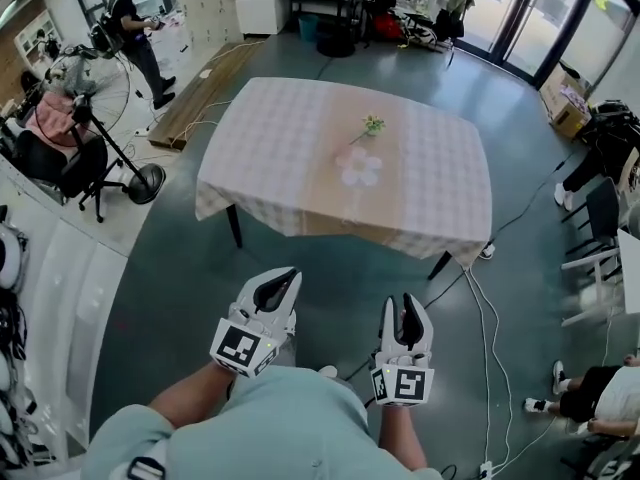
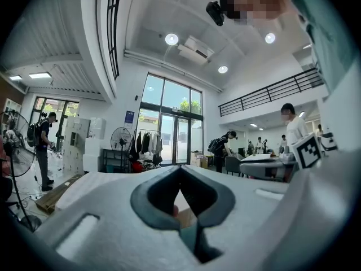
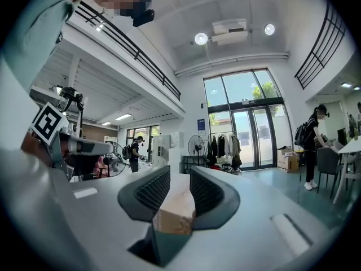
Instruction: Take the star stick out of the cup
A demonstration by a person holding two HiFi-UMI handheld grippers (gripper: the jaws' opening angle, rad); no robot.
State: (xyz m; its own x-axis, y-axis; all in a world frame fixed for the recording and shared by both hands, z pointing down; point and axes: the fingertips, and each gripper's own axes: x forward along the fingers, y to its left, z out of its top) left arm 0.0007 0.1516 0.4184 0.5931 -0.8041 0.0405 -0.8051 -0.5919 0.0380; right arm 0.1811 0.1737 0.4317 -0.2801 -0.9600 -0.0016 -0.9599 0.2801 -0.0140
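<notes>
The left tool (image 1: 284,276) is shut, the right tool (image 1: 401,304) partly open, both empty and far from the cup (image 1: 358,166). The star stick (image 1: 370,125) seems to lie just behind the cup, already out.

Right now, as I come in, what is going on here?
A person stands back from the table, a claw in each hand, both pointing level toward it. The left claw is shut on nothing; the right claw is open and empty. On the checked cloth lie a pale flower-shaped thing and a small green-topped stick, neither touched yet.
</notes>
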